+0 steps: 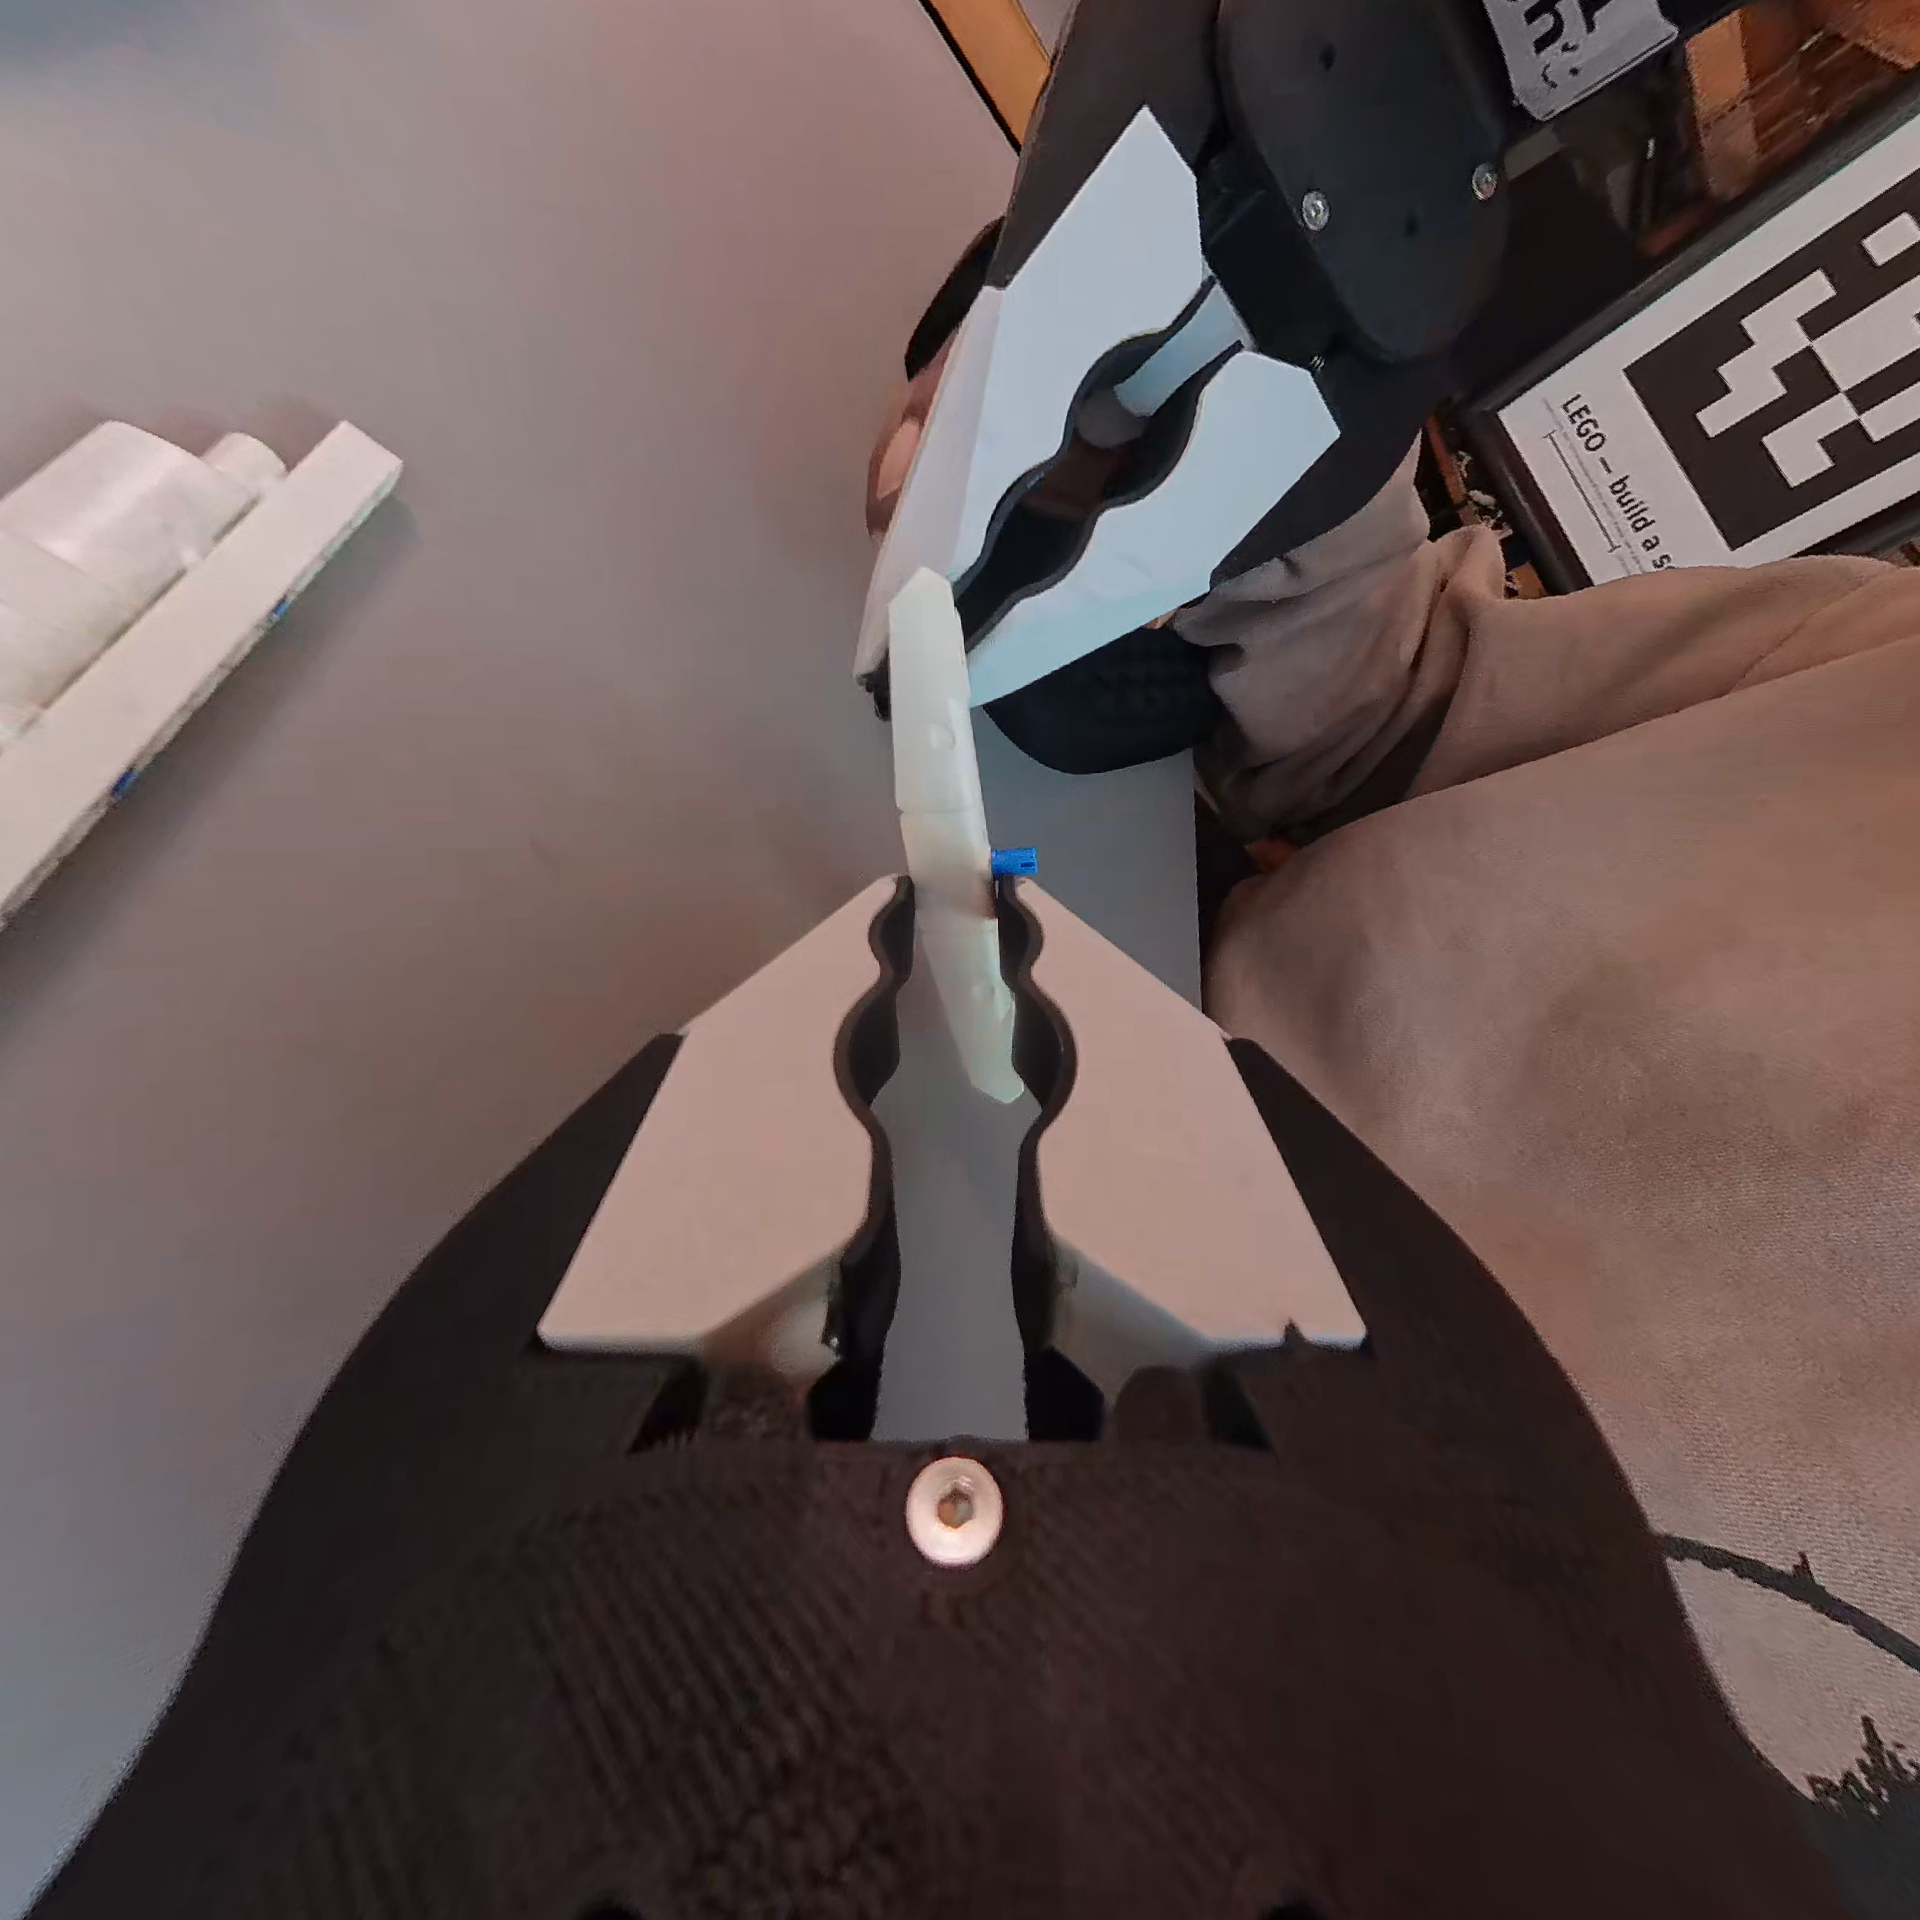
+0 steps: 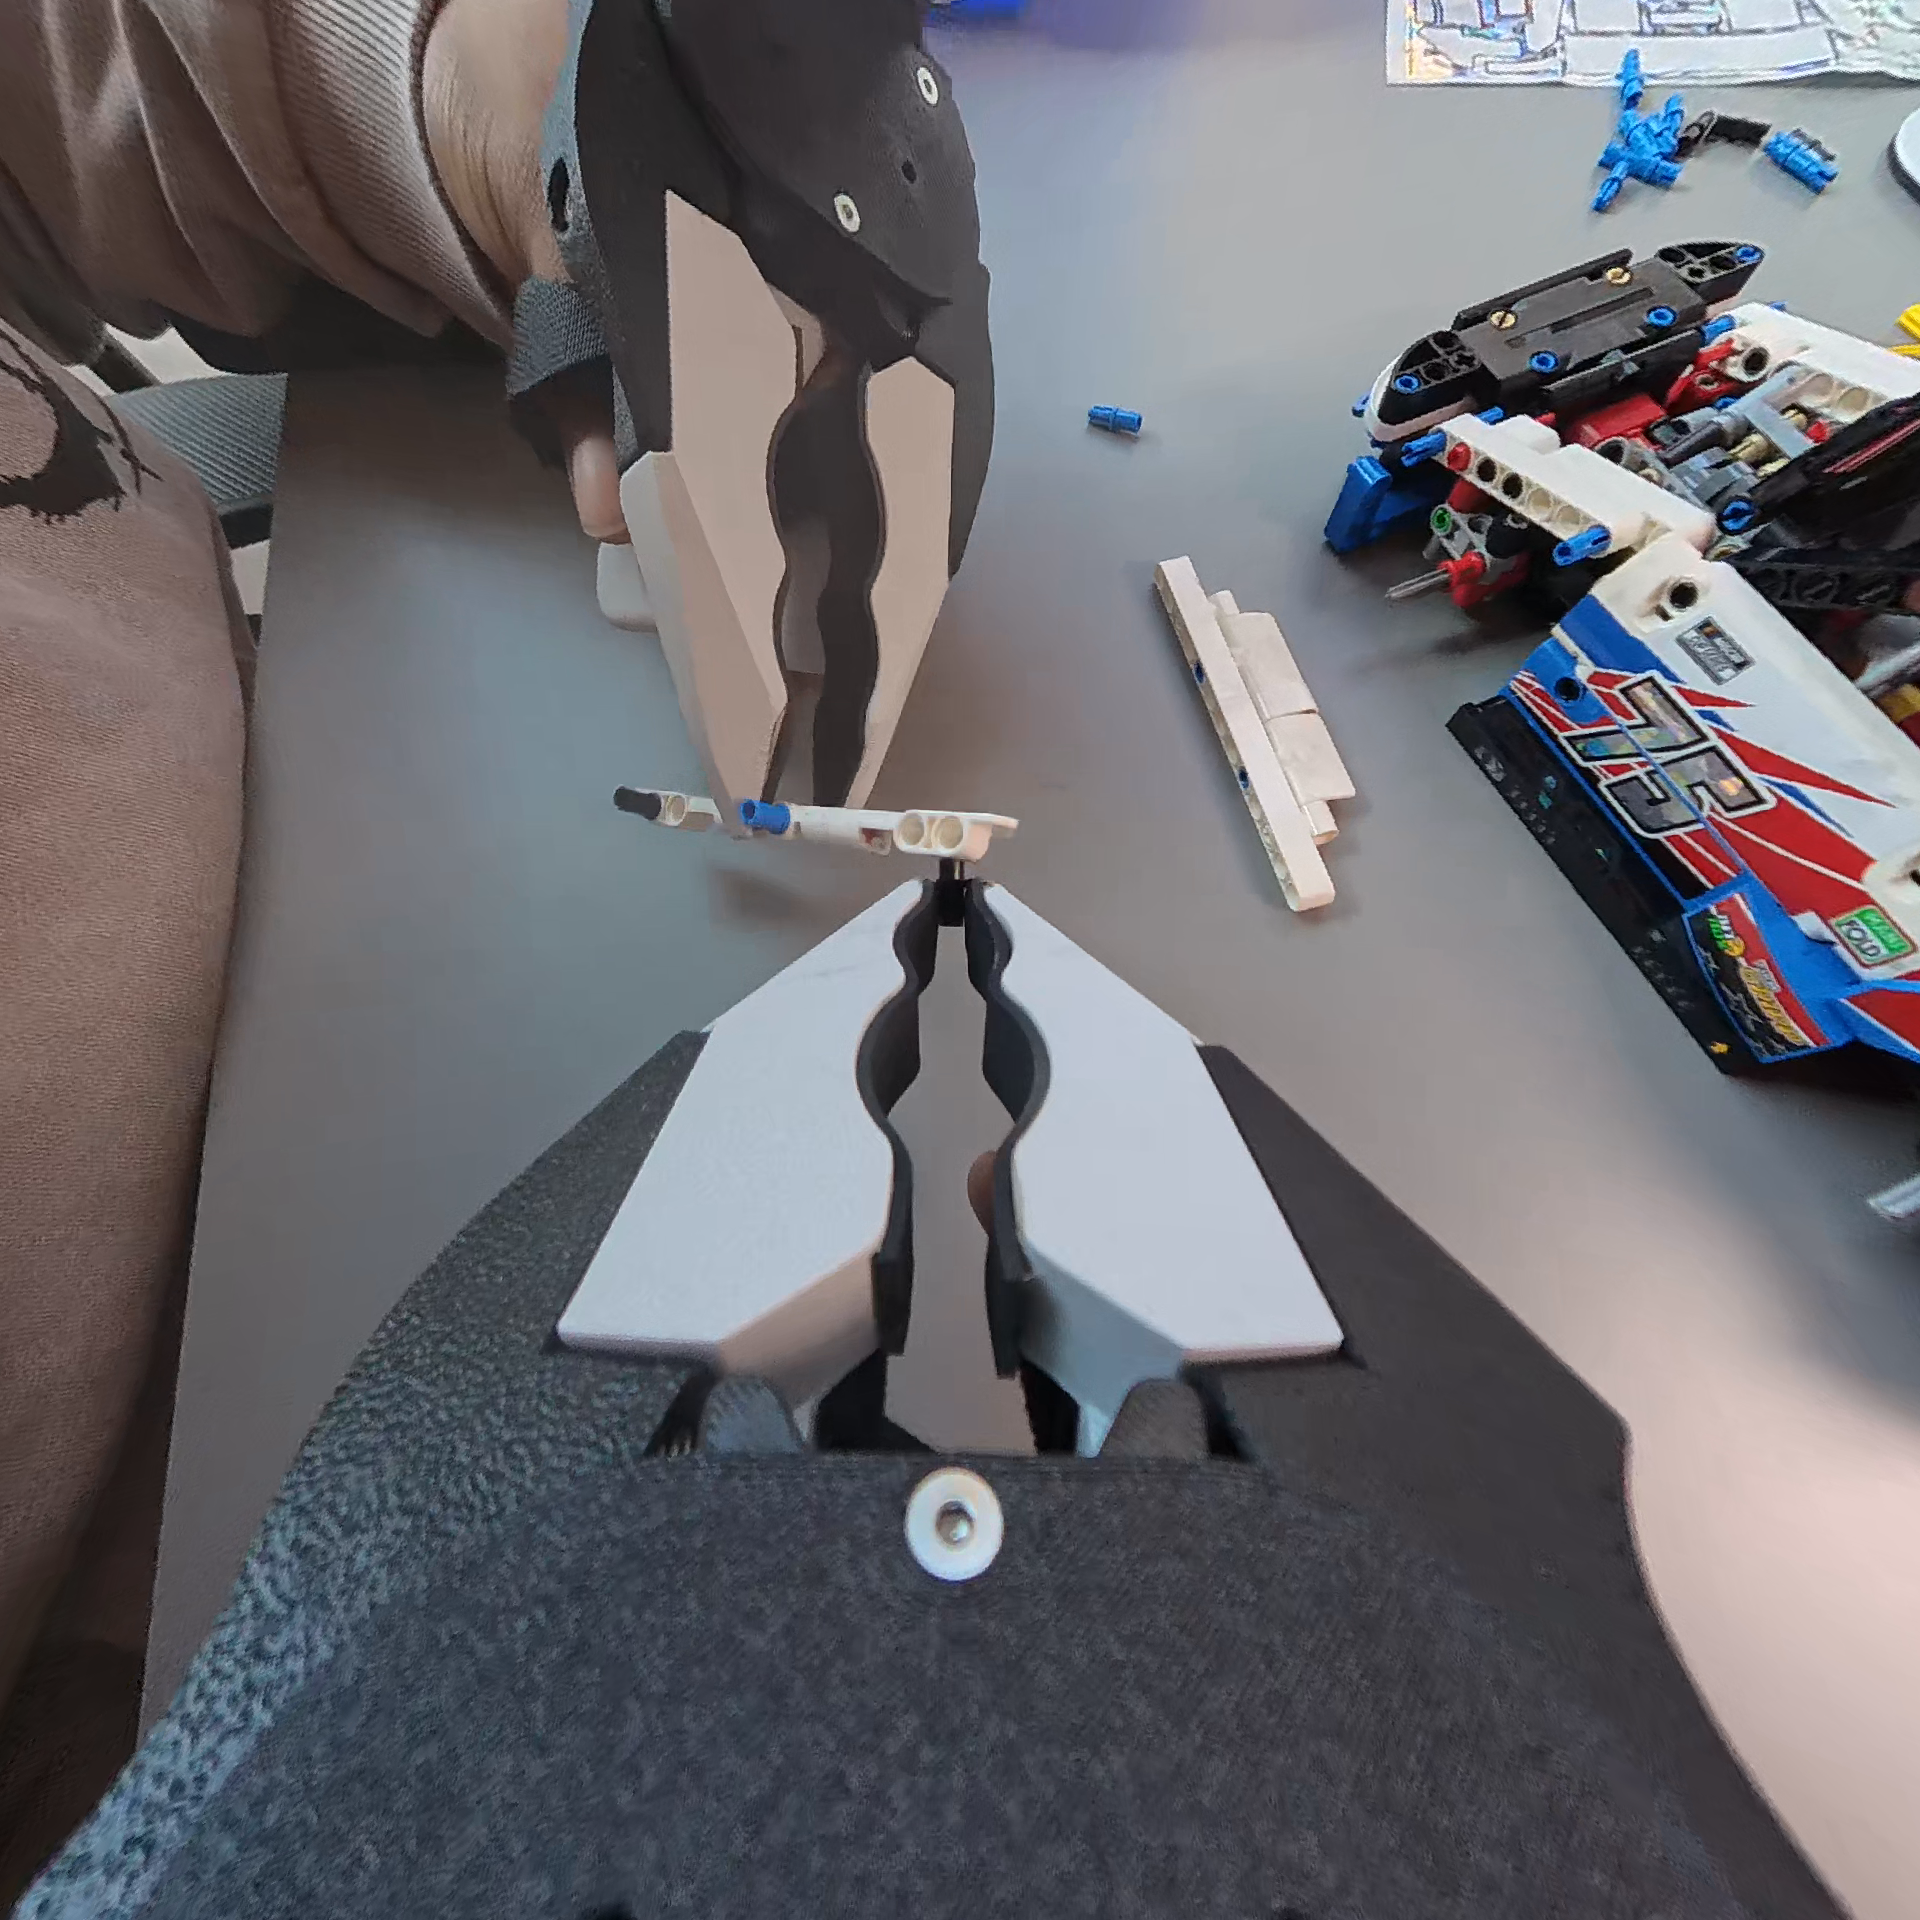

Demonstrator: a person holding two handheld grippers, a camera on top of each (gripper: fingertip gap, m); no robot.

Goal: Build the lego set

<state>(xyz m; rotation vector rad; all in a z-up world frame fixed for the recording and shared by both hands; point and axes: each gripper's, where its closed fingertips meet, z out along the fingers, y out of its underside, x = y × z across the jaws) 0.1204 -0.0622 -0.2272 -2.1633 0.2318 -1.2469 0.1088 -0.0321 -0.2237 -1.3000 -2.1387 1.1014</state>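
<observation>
My left gripper (image 1: 956,896) is shut on a white curved lego beam (image 1: 935,748) and holds it above the grey table (image 1: 468,312). A blue pin (image 1: 1013,860) sticks out of the beam's side. My right gripper (image 2: 949,894) is shut on a small black pin (image 2: 949,902), whose tip meets the underside of the beam's right end (image 2: 940,831). In the right wrist view the left gripper (image 2: 805,802) comes down from above and grips the beam near the blue pin (image 2: 764,814). Another black pin (image 2: 632,800) sits in the beam's left end. The right gripper (image 1: 925,649) also shows in the left wrist view, at the beam's far end.
A partly built red, white and blue lego car (image 2: 1662,582) stands at the right. A white beam assembly (image 2: 1262,727) lies on the table (image 2: 1143,1039), with a loose blue pin (image 2: 1115,419) and several blue pins (image 2: 1647,145) beyond. A booklet (image 2: 1662,42) lies at the back. Left and right tips are no more than a few centimetres apart.
</observation>
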